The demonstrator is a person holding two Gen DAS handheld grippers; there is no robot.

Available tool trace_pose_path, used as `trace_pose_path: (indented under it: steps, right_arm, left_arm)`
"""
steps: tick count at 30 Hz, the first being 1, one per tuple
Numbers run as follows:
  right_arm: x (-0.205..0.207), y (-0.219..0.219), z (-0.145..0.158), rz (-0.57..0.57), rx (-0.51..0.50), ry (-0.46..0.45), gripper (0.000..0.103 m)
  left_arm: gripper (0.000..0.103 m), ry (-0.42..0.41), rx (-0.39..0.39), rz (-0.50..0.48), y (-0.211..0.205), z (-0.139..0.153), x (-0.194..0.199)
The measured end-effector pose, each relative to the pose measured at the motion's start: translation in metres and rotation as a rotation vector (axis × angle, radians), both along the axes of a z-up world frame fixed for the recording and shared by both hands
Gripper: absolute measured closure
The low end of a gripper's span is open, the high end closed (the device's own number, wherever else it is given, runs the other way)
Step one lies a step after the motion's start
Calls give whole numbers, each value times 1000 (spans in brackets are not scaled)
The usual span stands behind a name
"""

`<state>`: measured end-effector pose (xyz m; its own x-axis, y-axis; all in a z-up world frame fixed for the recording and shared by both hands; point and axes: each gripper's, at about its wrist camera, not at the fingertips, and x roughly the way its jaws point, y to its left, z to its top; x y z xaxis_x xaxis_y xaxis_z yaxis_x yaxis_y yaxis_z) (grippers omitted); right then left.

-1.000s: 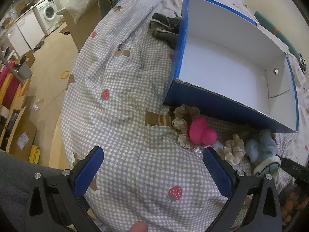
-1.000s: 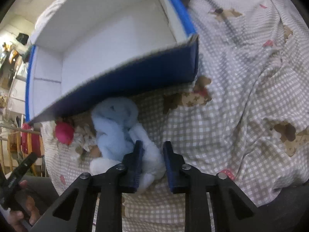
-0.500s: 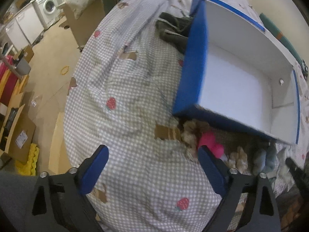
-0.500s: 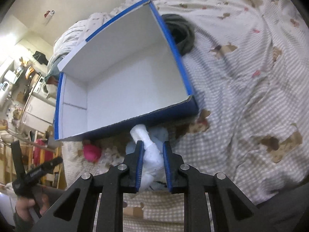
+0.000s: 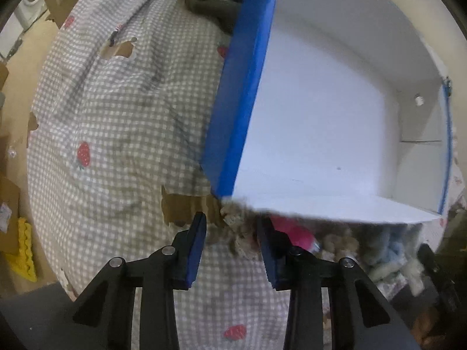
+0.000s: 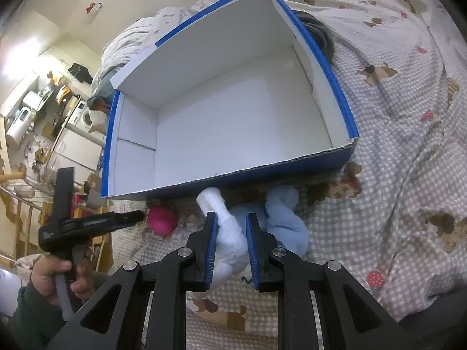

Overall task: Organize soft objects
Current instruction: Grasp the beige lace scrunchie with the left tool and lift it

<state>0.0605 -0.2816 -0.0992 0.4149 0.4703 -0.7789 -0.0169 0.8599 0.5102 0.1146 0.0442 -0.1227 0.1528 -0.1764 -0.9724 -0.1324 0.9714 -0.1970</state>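
Both grippers moved: left dropped toward the scrunchie, right lifted the plush.
Left gripper [image 5: 232, 232] jaws have just been narrowing, scrunchie [image 5: 242, 237] between them, contact unclear. Right gripper [image 6: 231, 234] clenched on blue-white plush [image 6: 233, 240], box [image 6: 292, 172] just ahead, pink toy [image 6: 162, 220] left.

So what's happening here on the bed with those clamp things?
A person is tidying soft things into the empty blue box using two hand-held grippers. The right gripper is shut on a white and pale blue plush toy just in front of the box. The left gripper has just been closing around a lacy beige scrunchie beside a pink toy.
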Motion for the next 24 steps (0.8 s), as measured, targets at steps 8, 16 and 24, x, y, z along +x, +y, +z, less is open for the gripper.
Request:
trace_pose_path:
  steps: [8, 16, 24]
  right_arm:
    - [3, 4, -5, 4, -14, 17, 81]
    - [4, 9, -6, 12, -33, 14, 81]
    - [5, 15, -10, 41, -26, 20, 81]
  left_arm:
    - [86, 48, -54, -15, -16, -20, 13]
    - [93, -27, 8, 25, -8, -1, 5]
    - [93, -70, 77, 50, -1, 20, -22]
